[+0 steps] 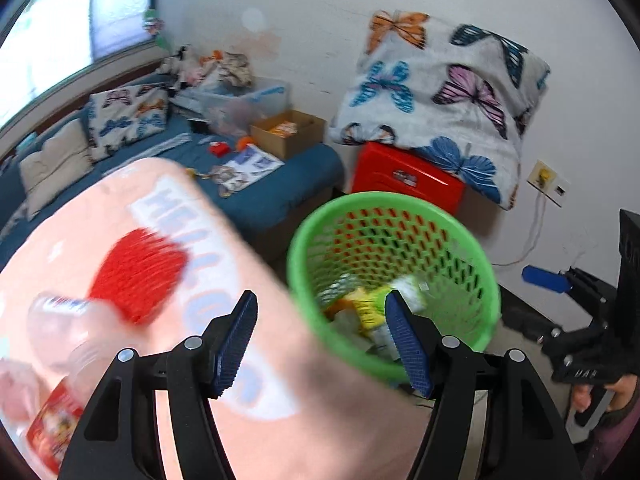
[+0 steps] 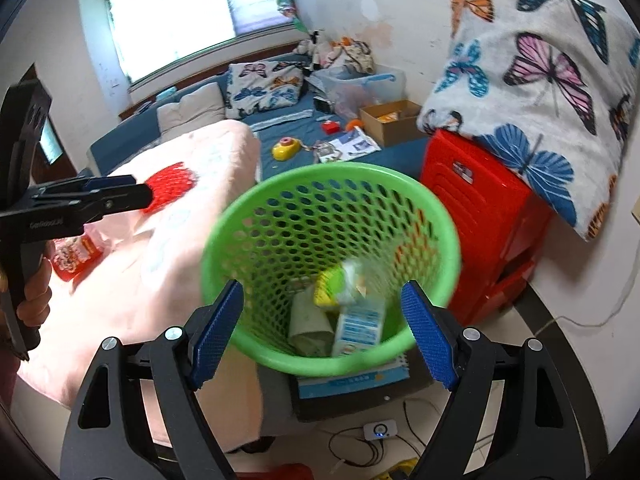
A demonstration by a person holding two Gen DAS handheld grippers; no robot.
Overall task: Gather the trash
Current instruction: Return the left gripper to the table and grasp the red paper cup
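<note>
A green mesh basket (image 1: 486, 264) (image 2: 332, 170) stands beside the bed and holds trash: a milk carton (image 2: 358, 328), a yellow-green wrapper (image 2: 334, 284) that looks blurred, and a roll of paper (image 2: 310, 324). My left gripper (image 1: 322, 344) is open and empty, over the pink blanket's edge just left of the basket. A clear plastic bottle (image 1: 60, 344) with a red label lies on the blanket at far left. My right gripper (image 2: 322, 332) is open and empty, just in front of the basket's near rim. Each gripper shows in the other's view, the right gripper (image 1: 560, 284) and the left gripper (image 2: 120, 194).
A pink blanket (image 1: 248, 280) with a red heart covers the near bed. A red snack packet (image 2: 74, 258) lies on it. A red plastic cabinet (image 2: 480, 220) under a butterfly blanket (image 2: 540, 80) stands right of the basket. Toys, papers and a cardboard box (image 2: 394, 120) lie on the blue bed. Cables lie on the floor.
</note>
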